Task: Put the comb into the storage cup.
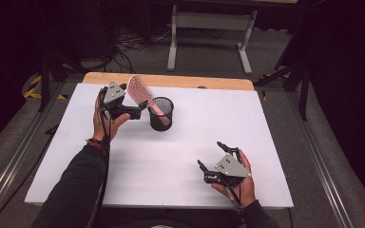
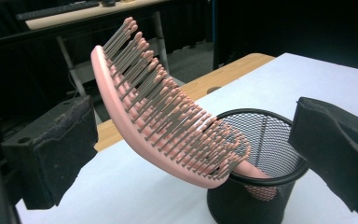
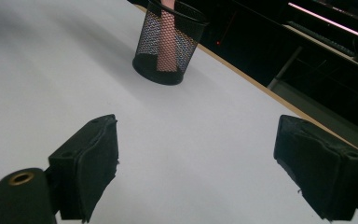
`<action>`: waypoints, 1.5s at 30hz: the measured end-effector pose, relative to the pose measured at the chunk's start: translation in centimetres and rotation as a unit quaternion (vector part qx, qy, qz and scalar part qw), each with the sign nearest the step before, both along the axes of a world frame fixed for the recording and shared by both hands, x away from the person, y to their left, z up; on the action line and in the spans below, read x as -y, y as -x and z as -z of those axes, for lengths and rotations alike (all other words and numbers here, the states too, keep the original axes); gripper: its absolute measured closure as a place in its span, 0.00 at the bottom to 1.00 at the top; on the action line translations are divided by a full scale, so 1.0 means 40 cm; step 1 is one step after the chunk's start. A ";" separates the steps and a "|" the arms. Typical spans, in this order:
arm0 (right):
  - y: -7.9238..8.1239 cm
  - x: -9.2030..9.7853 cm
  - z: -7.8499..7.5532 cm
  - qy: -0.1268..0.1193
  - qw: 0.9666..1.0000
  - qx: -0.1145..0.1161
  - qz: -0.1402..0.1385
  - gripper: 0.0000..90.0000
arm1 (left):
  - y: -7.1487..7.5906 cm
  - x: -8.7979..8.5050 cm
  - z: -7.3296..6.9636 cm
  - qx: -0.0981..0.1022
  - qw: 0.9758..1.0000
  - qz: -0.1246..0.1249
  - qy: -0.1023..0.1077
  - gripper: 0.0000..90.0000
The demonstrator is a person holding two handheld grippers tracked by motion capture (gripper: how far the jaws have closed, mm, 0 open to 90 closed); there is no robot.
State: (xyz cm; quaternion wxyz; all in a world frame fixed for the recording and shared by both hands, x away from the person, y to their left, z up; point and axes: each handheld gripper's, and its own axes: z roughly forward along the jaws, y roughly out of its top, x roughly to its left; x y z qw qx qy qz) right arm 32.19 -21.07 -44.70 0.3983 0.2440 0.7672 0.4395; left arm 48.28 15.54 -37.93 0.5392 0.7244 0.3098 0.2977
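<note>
A big white table with a light wooden edge at the far side. One thing stands on it: a black mesh cup (near the far left part), upright.

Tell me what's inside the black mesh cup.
The pink hairbrush stands handle-down in the black mesh cup, its bristled head leaning out over the rim. The mesh shows the handle reaching the bottom; whether anything else lies there is unclear.
</note>
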 end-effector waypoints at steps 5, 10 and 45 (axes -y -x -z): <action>0.000 0.000 0.000 0.000 1.000 0.001 0.001 0.16 | 0.008 -0.004 -0.003 0.005 1.000 0.011 -0.003 0.03; 0.000 0.000 -0.001 -0.001 1.000 0.002 0.001 0.16 | 0.015 -0.008 -0.005 0.002 1.000 0.017 -0.003 0.03; 0.000 -0.002 0.000 0.002 1.000 0.000 0.003 0.16 | 0.100 -0.036 0.002 0.033 0.998 0.047 -0.042 0.04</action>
